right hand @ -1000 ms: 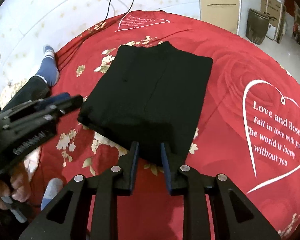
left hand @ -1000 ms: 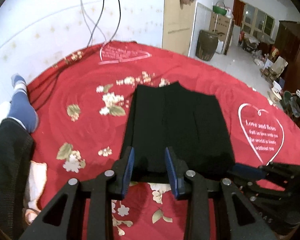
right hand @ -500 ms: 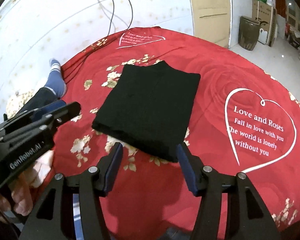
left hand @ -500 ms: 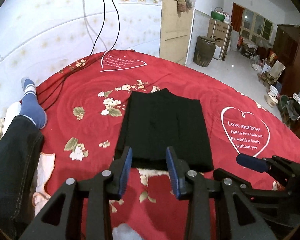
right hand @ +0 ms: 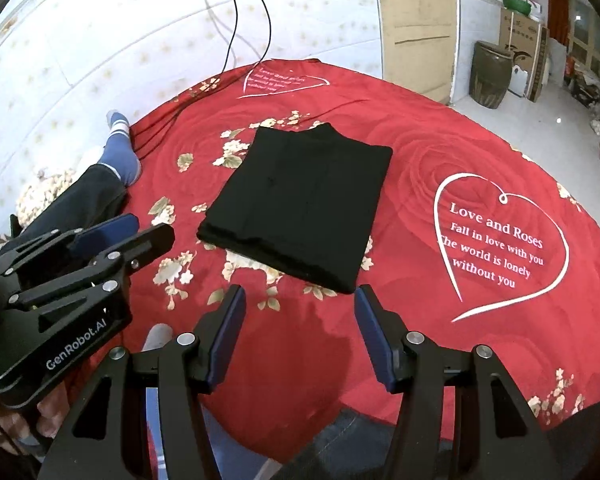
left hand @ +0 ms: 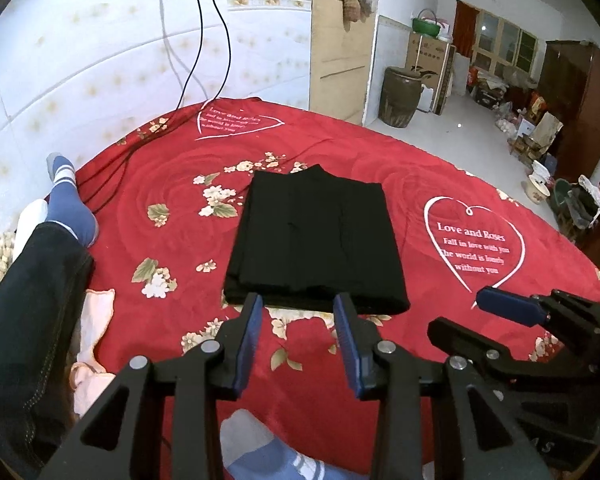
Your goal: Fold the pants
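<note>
The black pants (left hand: pixel 316 240) lie folded into a flat rectangle in the middle of the red blanket (left hand: pixel 172 184); the right wrist view shows the same pants (right hand: pixel 300 204). My left gripper (left hand: pixel 298 304) hovers open just short of their near edge, nothing between its blue pads. My right gripper (right hand: pixel 300 292) is open too, empty, above the blanket near the pants' near right corner. Each gripper appears in the other's view: the left gripper (right hand: pixel 112 236) at the left, the right gripper (left hand: pixel 504 308) at the right. Neither touches the cloth.
A person's leg in dark jeans with a blue sock (left hand: pixel 64 200) rests on the blanket's left side, and another socked foot (left hand: pixel 260 452) lies below the grippers. Cables (left hand: pixel 204 60) hang down the wall onto the blanket. A brown jar (left hand: pixel 400 98) stands on the floor beyond.
Both grippers have risen and drawn back from the pants' near edge. The right gripper's jaws have opened wide, letting go of the cloth. The pants lie still.
</note>
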Demonstrator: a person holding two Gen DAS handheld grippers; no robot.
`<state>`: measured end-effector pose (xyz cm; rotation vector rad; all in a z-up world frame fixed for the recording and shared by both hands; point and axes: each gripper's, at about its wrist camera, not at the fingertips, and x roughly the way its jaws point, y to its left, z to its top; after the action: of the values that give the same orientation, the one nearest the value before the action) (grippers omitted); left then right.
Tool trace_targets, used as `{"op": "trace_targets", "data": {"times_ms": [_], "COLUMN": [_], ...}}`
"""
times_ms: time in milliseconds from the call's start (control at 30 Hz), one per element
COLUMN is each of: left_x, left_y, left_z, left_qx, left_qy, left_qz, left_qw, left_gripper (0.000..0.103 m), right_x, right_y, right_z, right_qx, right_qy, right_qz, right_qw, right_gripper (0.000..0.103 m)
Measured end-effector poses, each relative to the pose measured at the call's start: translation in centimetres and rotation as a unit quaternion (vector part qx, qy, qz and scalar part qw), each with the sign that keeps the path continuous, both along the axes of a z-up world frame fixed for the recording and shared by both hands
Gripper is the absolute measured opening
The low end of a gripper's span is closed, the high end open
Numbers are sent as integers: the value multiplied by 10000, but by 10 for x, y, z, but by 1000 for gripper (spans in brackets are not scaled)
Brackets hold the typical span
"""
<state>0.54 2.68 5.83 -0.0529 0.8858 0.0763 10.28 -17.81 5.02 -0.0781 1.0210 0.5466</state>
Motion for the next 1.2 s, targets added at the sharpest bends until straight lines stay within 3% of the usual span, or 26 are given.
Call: {"op": "trace_targets", "data": {"times_ms": [367, 1200], "left_x": [-9, -2], "left_y": [-3, -1], "left_z": [5, -14], "left_qx": [20, -136], "left_qy": [-25, 192], "left_qz": [-1, -10], "left_qw": [10000, 9997], "left_gripper": [46, 46], "right_x": [-6, -5], "right_y": [-1, -1], "right_z": [11, -3], "right_qx": [-1, -113], "right_qy": [-148, -7], "right_qz": [-23, -72], "right_qw": [9999, 9999], "right_gripper": [57, 57]}}
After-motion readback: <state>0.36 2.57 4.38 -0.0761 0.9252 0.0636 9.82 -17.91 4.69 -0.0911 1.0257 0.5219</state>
